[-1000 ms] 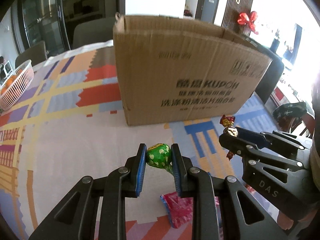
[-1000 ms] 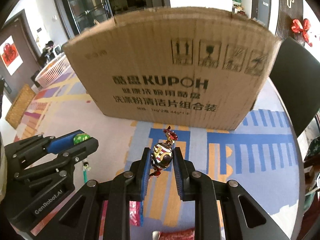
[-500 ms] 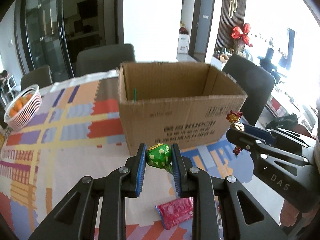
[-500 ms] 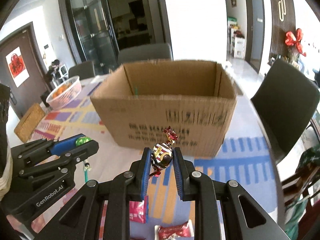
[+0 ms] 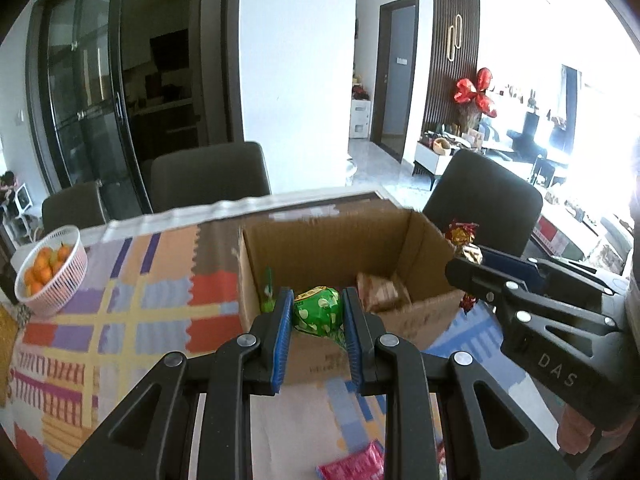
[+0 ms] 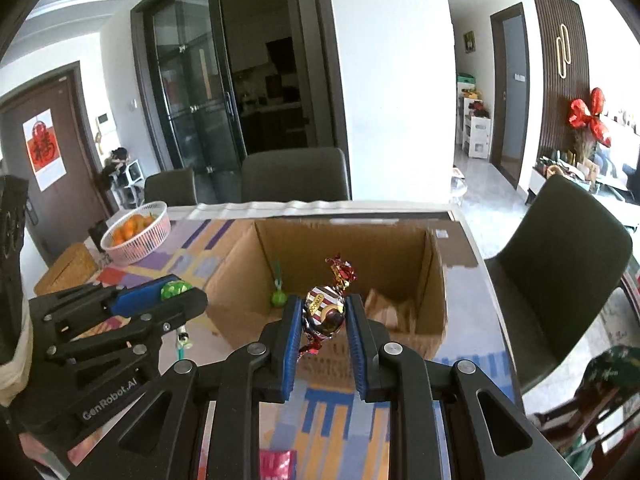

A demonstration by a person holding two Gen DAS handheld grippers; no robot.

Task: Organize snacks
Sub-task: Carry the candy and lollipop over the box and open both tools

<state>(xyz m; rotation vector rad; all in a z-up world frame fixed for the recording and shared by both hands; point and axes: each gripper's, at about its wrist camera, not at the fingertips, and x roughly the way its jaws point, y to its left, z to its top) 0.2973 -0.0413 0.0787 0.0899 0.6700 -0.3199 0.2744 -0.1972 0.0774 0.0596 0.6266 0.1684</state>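
Left wrist view: left gripper (image 5: pixel 317 314) jaws clamped on a green lollipop (image 5: pixel 317 310), over the near wall of the open box (image 5: pixel 328 248). At 3 o'clock, right gripper (image 5: pixel 466 258), jaws clamped on a foil candy (image 5: pixel 462 234). Best carried past the rim, above the box floor, before letting go; unwise to drop short onto the table (image 5: pixel 120 308).

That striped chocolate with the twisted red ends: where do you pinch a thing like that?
Around its round middle, as the right gripper does now. The chocolate is fattest and firmest there, and the pads press its two sides. The twisted foil ends stick out above and below, thin and floppy, so they would likely slip. Come from the side, across the twist line.
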